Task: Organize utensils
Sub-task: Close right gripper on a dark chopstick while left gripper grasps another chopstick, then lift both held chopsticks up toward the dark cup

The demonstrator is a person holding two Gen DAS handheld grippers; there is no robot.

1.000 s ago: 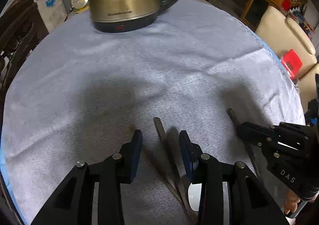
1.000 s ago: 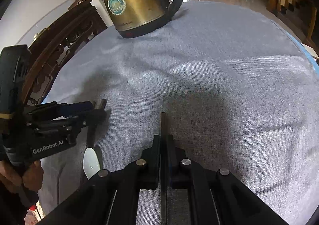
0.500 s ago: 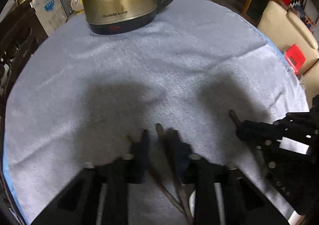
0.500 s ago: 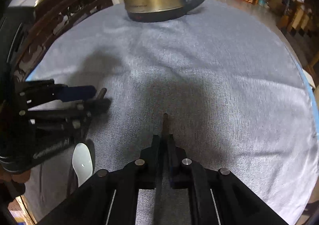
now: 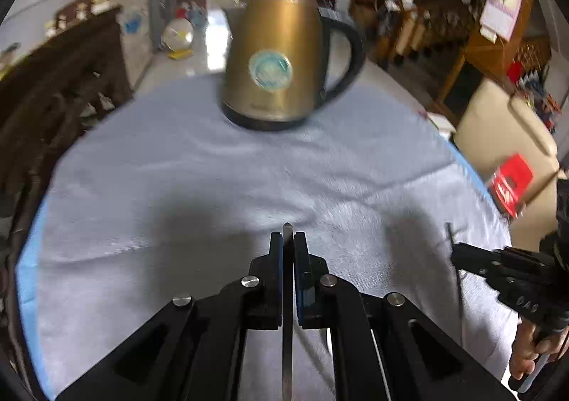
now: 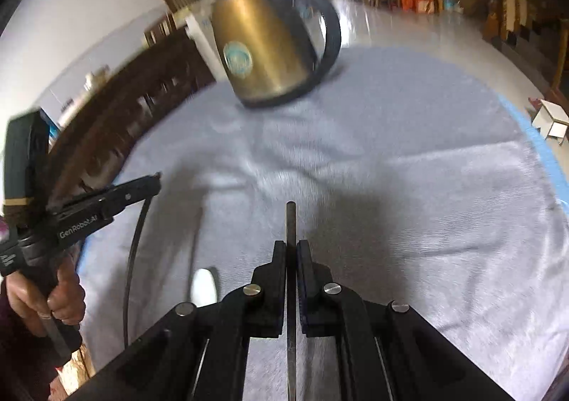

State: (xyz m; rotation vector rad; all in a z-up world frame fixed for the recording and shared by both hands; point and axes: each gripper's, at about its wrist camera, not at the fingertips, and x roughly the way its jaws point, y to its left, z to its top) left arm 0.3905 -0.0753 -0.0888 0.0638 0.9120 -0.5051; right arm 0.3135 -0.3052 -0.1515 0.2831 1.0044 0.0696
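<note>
My left gripper (image 5: 288,239) is shut on a flat metal utensil handle (image 5: 287,337) and holds it above the grey cloth (image 5: 249,180). In the right wrist view the same gripper (image 6: 151,184) shows at the left, with the utensil (image 6: 133,251) hanging down from it. My right gripper (image 6: 291,246) is shut on a thin dark metal utensil handle (image 6: 291,223) whose tip sticks out ahead of the fingers. It also shows in the left wrist view (image 5: 458,255) at the right. A white spoon bowl (image 6: 203,285) lies on the cloth between the grippers.
A brass-coloured electric kettle (image 5: 281,59) with a black handle stands at the far side of the round table. A dark carved wooden chair (image 6: 117,109) stands to the left. A beige sofa (image 5: 498,137) and a red box (image 5: 512,184) are off the right edge.
My left gripper has shut on a utensil handle and lifted it off the cloth. Both grippers have risen and tilted up, so the kettle and room now show fully.
</note>
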